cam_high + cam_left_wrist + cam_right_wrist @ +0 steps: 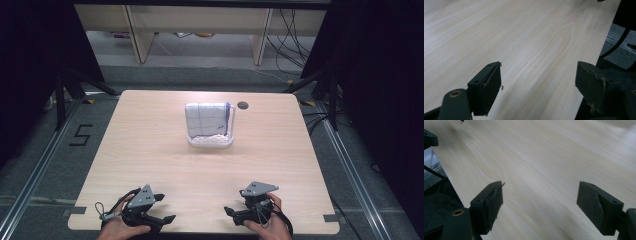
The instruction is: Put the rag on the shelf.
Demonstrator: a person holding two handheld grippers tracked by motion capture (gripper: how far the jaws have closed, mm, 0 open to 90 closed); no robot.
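Two grippers at the near edge of one light wooden table (150, 145), one in each hand, well apart from each other. Left gripper (166, 208) low at the near left corner, jaws turned toward the middle; in the left gripper view (537, 82), both black jaws spread wide with bare wood grain between them, holding nothing. Right gripper (230, 215) at the near right, jaws turned inward toward the left one; in the right gripper view (540, 203), jaws gaping at their widest, nothing between the pads. One grey three-cornered plate atop each gripper, so two in all. Far up the table, toward the back edge and a little right of centre, one white basket (212, 142), with one folded white cloth (206, 119) with thin blue lines standing upright in it. Just beside it, one round dark cable hole (243, 105) in the tabletop. Basket and cloth well apart from both grippers, untouched.
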